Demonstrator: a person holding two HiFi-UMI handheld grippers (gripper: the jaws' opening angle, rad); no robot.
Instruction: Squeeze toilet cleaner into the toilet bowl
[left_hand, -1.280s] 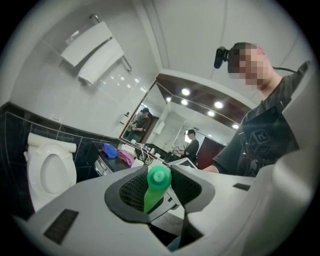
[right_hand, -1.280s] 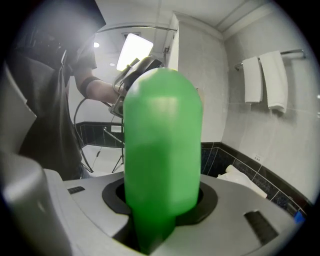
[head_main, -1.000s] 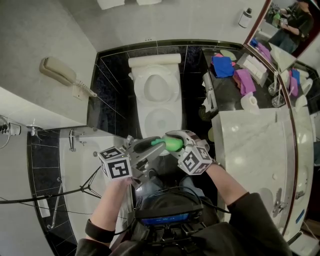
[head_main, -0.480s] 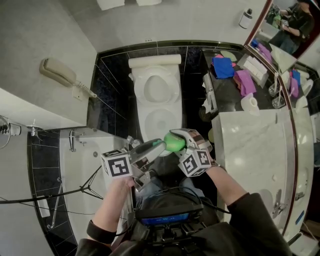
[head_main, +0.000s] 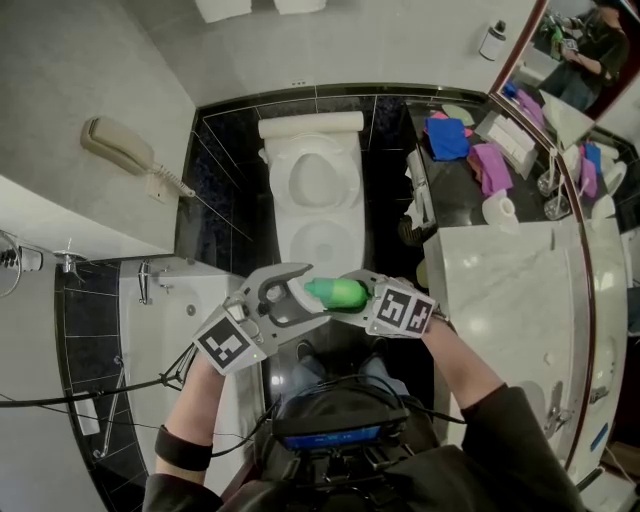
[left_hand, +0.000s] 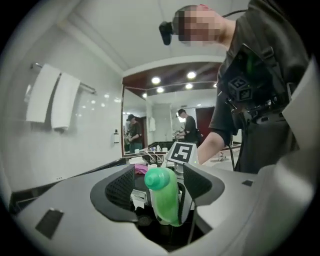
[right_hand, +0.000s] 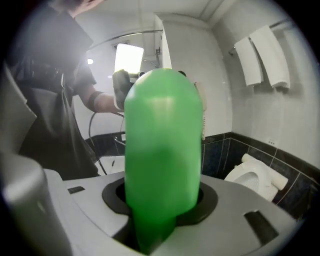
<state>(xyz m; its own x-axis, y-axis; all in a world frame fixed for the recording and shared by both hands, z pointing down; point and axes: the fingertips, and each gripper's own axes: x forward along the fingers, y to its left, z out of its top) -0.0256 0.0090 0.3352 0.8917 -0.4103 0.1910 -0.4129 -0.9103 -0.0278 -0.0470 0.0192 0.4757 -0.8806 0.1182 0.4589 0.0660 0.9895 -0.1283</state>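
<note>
Your left tongs (head_main: 292, 293) stand wide apart, their jaws having just been opening. The cap end of the green toilet cleaner bottle (head_main: 338, 293) sits between them, and neither pad presses on it. That bottle lies roughly level in the air in front of your body, cap towards your left, on the near side of the white toilet (head_main: 290, 200). Your right tongs (head_main: 355, 293) are clenched around the bottle's body, which fills the right gripper view. Further right, a pale marble counter (head_main: 500, 300) runs alongside. A blue cloth (head_main: 447, 135) and a purple cloth (head_main: 490, 163) lie on its dark far end.
</note>
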